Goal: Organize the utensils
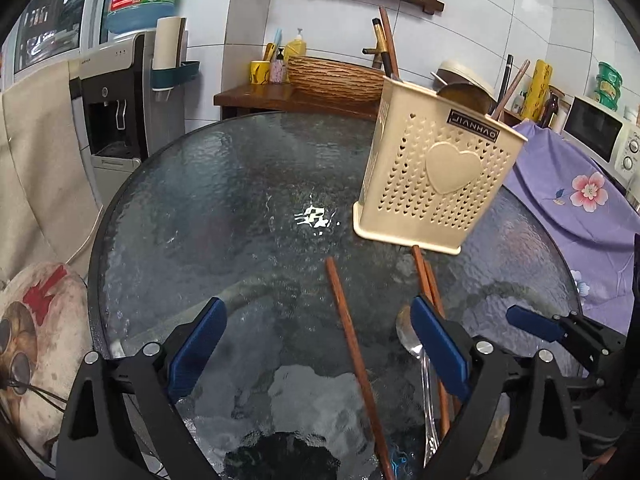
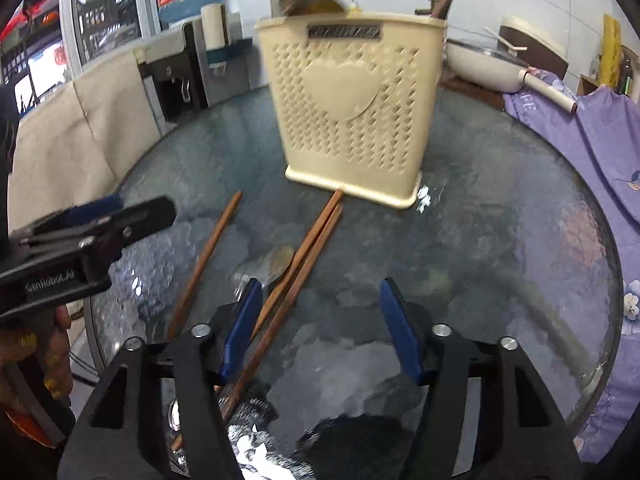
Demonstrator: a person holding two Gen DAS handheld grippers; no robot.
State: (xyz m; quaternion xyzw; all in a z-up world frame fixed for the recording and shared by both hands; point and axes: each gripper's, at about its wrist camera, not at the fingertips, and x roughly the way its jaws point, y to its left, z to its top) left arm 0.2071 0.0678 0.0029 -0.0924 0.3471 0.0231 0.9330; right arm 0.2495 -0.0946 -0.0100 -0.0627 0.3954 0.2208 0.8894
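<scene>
Three chopsticks (image 1: 352,344); one spoon (image 1: 412,340); one holder (image 1: 436,176); glass table (image 1: 224,208).

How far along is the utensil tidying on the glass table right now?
Partly done: the cream holder already has a ladle and some dark handles standing in it. Nothing is in hand; the left tool and right tool are both open above the table. Left to do: a single chopstick, a chopstick pair and a spoon lie loose on the glass.
</scene>
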